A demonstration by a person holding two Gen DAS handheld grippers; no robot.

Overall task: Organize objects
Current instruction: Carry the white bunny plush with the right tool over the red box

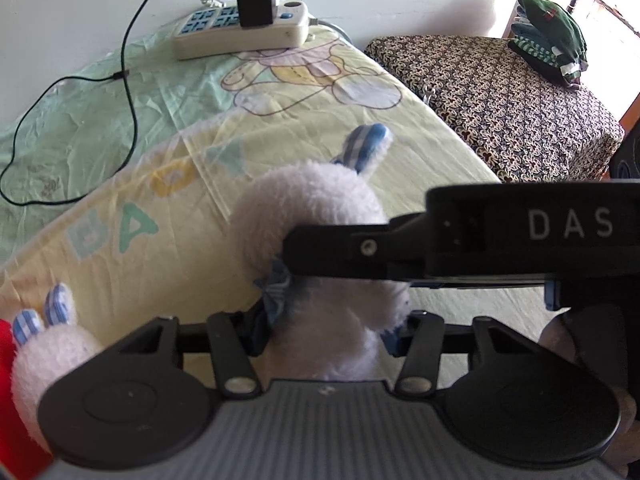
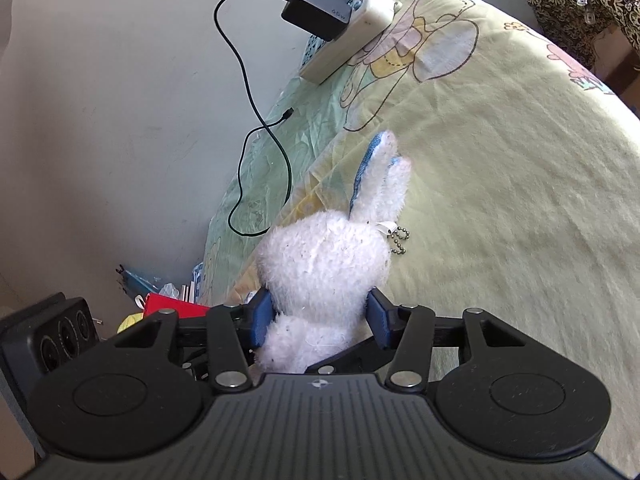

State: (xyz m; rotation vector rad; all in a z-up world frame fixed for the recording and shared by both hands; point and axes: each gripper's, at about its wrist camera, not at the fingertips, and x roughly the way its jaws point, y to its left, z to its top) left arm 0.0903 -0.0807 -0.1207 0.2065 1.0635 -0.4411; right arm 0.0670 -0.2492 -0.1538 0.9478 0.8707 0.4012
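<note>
A white plush rabbit (image 1: pixel 316 208) with blue-striped ears is held over a pale yellow cartoon bedsheet (image 1: pixel 168 168). My left gripper (image 1: pixel 326 332) is shut on its lower body, with a blue pad on each side. My right gripper (image 2: pixel 320 316) is shut on the same rabbit (image 2: pixel 324 264) just under the head. In the left wrist view one of its black fingers (image 1: pixel 340 248) crosses the rabbit's neck from the right. A ball chain (image 2: pixel 400 240) hangs at the rabbit's head. A second white rabbit (image 1: pixel 52 356) lies at the lower left beside something red (image 1: pixel 8 380).
A white power strip (image 1: pixel 240 28) with a black charger sits at the bed's far end by the wall. Its black cable (image 1: pixel 128 80) loops over the sheet. Right of the bed stands a patterned covered surface (image 1: pixel 500 100) with folded clothes (image 1: pixel 552 36). A black box (image 2: pixel 48 340) and clutter lie beside the bed.
</note>
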